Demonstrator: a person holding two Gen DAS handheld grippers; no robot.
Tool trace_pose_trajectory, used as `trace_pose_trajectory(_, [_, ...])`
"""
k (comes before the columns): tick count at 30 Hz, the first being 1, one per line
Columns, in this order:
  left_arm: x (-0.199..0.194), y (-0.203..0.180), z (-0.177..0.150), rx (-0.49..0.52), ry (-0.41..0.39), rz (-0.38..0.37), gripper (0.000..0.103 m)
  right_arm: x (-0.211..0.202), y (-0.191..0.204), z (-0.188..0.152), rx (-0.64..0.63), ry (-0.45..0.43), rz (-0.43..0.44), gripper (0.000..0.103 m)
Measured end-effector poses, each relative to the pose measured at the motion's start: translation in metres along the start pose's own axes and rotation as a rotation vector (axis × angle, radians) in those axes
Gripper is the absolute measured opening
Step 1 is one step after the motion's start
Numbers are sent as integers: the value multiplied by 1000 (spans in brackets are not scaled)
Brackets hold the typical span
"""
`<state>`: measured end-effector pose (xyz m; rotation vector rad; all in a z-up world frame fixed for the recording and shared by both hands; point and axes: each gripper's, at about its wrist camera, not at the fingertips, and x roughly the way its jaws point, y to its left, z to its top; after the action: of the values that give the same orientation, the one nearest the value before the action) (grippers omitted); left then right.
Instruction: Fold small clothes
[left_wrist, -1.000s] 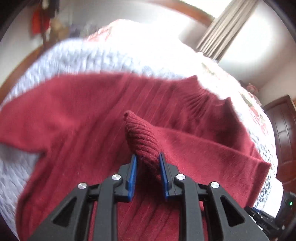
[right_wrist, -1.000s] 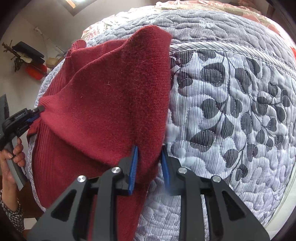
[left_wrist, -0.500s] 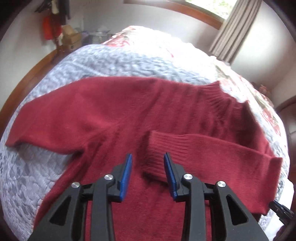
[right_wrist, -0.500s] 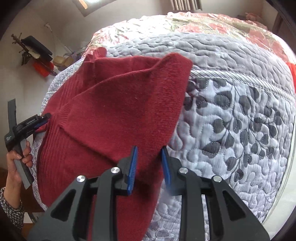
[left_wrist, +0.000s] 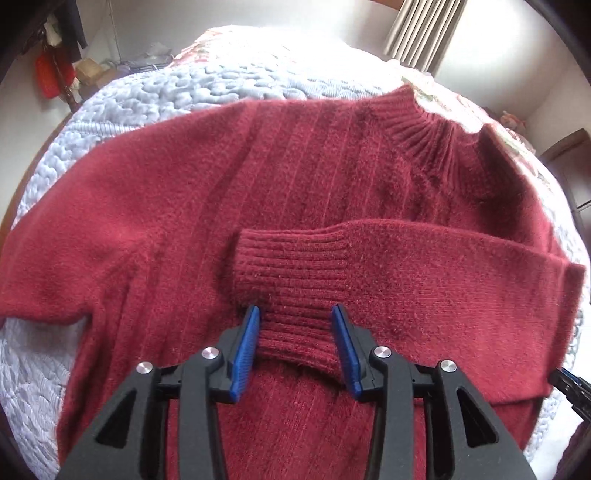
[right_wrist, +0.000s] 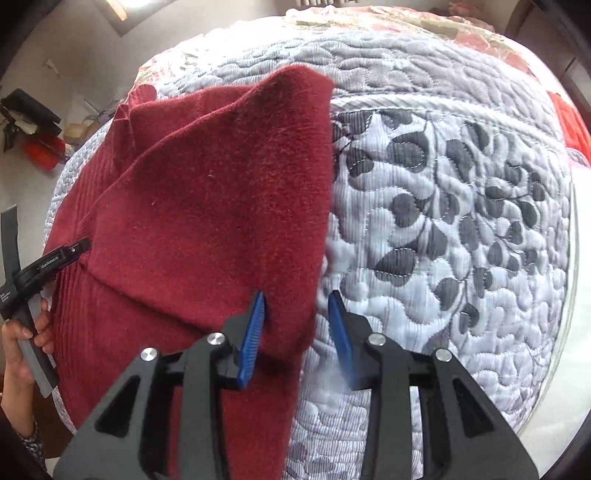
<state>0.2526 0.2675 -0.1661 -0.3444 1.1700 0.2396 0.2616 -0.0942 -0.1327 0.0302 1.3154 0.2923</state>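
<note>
Quilted grey leaf-patterned bedspread (right_wrist: 461, 206) (floral toward the far end); pale walls (left_wrist: 491, 66); beige curtain (left_wrist: 424, 33); dark wooden door (left_wrist: 569, 173)

Grey quilted bedspread (right_wrist: 461, 206), beige curtain (left_wrist: 424, 33), red bag (left_wrist: 50, 75) beside wall.

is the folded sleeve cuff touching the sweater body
Touching. The left wrist view shows the ribbed cuff lying flat on the sweater body, with no gap.
</note>
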Motion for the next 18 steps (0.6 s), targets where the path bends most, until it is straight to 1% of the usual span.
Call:
trace_pose_trajectory(1, [-11, 8, -1, -3, -13, -5, 46, -9, 3, -1, -3, -22, -20, 35])
trace_pose_trajectory(3, [-30, 22, -4, -5, -41, -15, 57, -28, 12, -3, -15, -61, -38, 35])
trace_pose_trajectory(4, [-42, 35, -7, -10, -56, -12, 59, -38, 19, -4, -24, -83, -36, 35])
trace_pose_trajectory(5, [-51, 48, -9, -20, -64, -3, 60, -45, 26, -5, -38, -103, -52, 35])
trace_pose_trajectory(6, [-59, 64, -11, -39, -65, 10, 60, -52, 36, -8, -55, -126, -68, 37])
trace_pose_trajectory(7, [-66, 78, -14, -58, -66, 20, 61, -58, 47, -8, -71, -140, -60, 40])
trace_pose_trajectory(10, [-82, 138, -25, -129, -54, 85, 63, -58, 75, -6, -91, -114, 22, 41])
trace_pose_trajectory(12, [-87, 182, -30, -193, -35, 118, 63, -50, 98, -4, -127, -97, 48, 41])
trace_pose_trajectory(15, [-88, 242, -40, -312, -7, 135, 63, -34, 135, 2, -172, -62, 54, 41])
trace_pose_trajectory(16, [-91, 265, -44, -357, -2, 130, 63, -27, 146, 3, -183, -46, 66, 41])
trace_pose_trajectory(18, [-93, 298, -52, -431, 11, 113, 63, -13, 168, 5, -203, -13, 75, 41])
